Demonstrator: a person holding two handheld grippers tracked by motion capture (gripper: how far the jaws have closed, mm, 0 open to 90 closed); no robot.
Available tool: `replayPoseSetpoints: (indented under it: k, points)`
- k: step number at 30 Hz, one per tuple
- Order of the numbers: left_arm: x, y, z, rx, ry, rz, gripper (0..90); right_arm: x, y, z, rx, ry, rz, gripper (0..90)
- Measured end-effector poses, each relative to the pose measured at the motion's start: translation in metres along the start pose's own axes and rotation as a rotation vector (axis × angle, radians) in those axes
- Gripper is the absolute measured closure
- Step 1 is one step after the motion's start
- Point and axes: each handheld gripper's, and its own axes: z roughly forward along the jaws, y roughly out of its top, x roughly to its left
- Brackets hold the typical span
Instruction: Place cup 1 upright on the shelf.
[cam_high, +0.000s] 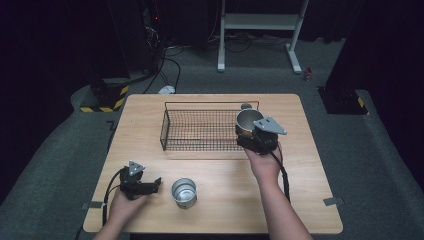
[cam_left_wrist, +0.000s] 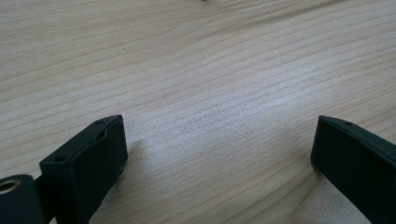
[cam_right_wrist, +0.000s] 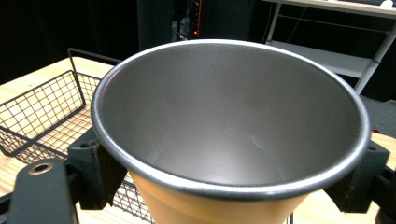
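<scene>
The right hand-held gripper (cam_high: 248, 131) grasps a metal cup (cam_high: 248, 120), one jaw on each side of the cup wall just below the rim. In the right gripper view the cup (cam_right_wrist: 229, 135) stands upright with its open mouth up, the jaws pressing on its left and right flanks. The cup is held over the right end of the wire basket (cam_high: 200, 131), at the basket's near right corner. The right forearm extends from the near edge of the surface (cam_high: 305, 165) straight toward the basket, with the hand wrapped around the gripper body behind the cup.

The left hand-held gripper (cam_high: 157, 184) is released: its jaws stand apart with bare wood between them, as the left gripper view (cam_left_wrist: 219, 154) confirms. The left hand rests low on the surface, well in front of the basket's left end, with the gripper pointing level toward a second metal cup (cam_high: 184, 192). That cup stands upright on the surface, in front of the basket's middle, just beside the left gripper's tips and apart from them.
</scene>
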Motion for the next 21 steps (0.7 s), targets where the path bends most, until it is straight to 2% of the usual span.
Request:
replayPoseSetpoints:
  k: [5,15,21]
  points:
    - [0.0,0.0,0.0,0.0,-0.002,0.001,4.1,0.003,0.005,0.011,0.005,-0.001,-0.009,14.4]
    - [0.0,0.0,0.0,0.0,-0.001,0.005,4.1,0.004,0.01,0.033,0.011,-0.001,0.006,14.4]
    - [0.0,0.0,0.0,0.0,-0.002,0.001,4.1,0.004,0.016,0.046,0.029,-0.008,-0.005,14.3]
